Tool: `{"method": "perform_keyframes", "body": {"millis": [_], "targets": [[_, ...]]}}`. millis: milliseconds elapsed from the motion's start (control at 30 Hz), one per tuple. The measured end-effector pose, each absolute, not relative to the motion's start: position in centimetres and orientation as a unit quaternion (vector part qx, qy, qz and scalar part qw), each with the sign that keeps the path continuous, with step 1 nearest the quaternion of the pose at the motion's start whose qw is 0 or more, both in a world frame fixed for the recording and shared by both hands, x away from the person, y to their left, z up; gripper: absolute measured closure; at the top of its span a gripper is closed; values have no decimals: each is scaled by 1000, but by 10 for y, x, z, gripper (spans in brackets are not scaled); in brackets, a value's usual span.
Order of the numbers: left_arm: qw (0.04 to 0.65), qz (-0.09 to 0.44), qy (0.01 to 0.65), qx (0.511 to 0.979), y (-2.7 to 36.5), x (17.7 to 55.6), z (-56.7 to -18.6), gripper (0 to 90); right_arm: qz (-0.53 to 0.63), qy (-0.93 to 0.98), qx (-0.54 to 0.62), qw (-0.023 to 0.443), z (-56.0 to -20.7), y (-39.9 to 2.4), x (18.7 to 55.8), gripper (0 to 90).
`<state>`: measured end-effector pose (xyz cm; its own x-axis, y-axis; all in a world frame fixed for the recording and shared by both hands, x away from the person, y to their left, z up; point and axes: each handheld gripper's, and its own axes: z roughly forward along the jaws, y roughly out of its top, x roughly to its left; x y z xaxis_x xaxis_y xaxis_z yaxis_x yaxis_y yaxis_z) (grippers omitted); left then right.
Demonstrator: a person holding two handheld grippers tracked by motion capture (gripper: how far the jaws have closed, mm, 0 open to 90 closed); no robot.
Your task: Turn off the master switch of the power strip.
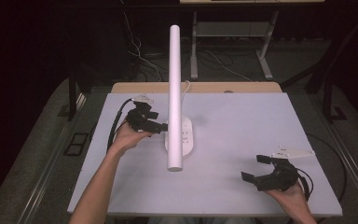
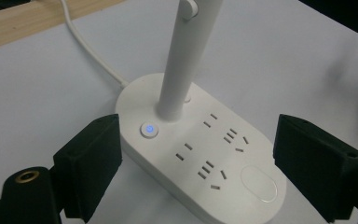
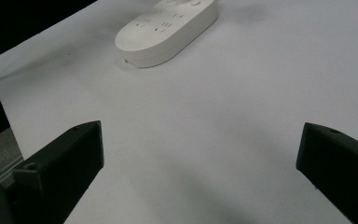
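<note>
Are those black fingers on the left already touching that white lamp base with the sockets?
Apart. In the left gripper view, the left gripper fingers straddle the white oval lamp base, with bare table visible between each finger and it.

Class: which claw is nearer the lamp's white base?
Left. The left claw sits right beside the lamp base, jaws open; the right claw rests apart, near the table's front edge.

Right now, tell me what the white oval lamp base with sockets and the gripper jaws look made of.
White oval lamp base: likely moulded plastic, smooth satin finish with soft highlights and rounded edges. Left gripper jaws: matte black, probably plastic or rubbery pads; no shine, blocky faces.
</note>
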<state>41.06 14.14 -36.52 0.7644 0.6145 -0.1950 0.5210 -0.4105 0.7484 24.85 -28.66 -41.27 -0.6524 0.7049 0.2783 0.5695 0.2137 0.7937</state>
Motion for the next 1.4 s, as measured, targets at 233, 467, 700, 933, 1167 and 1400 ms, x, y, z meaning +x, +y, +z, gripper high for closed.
{"method": "perform_keyframes", "body": {"millis": [233,467,700,933,1167,1400], "targets": [[427,52,349,832,139,419,-368,161,473,776,411,71,-413,-287,248,0],[431,52,357,827,139,427,-376,172,475,774,412,74,-412,-289,249,0],[434,45,373,819,139,435,-385,188,475,773,413,74,-413,-289,249,0],[443,36,390,806,142,442,-393,231,474,772,416,74,-412,-290,249,0],[457,19,401,794,144,447,-399,266,474,773,416,74,-413,-291,250,0],[453,13,411,791,143,450,-405,358,474,771,420,73,-413,-292,250,0]]}}
